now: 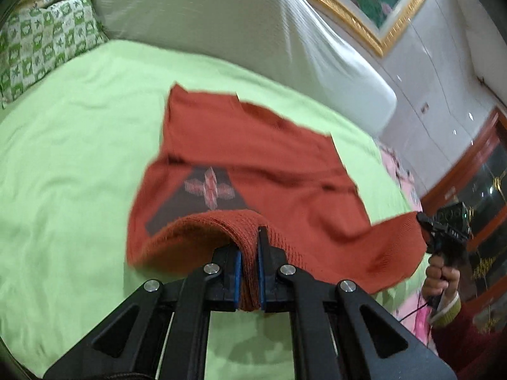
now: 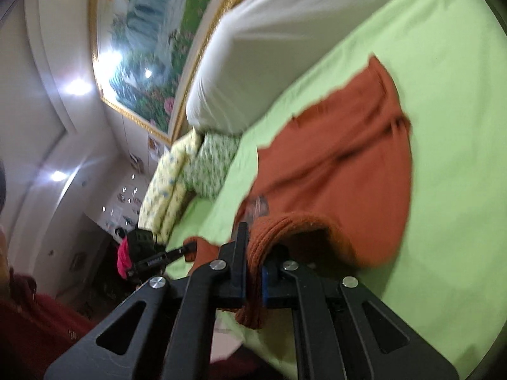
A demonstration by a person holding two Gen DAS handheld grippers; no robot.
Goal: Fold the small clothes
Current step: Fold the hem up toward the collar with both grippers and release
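A bed (image 1: 63,145) under a lime-green sheet carries the rust-red knitted garment (image 1: 253,145), its far part flat below the white headboard cushion (image 1: 237,22). The left gripper (image 1: 250,253) and right gripper (image 2: 253,262) each have jaws clamped tight on the ribbed near hem — raised off the sheet, probably to carry that edge toward the cushion for a fold.

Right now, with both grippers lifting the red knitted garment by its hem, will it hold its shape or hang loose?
The red knitted garment will probably hang loose: it already sags between the left gripper and the right gripper. Its ribbed hem bunches thickly between the pads, so slipping seems unlikely. It looks light, trailing over the green sheet.
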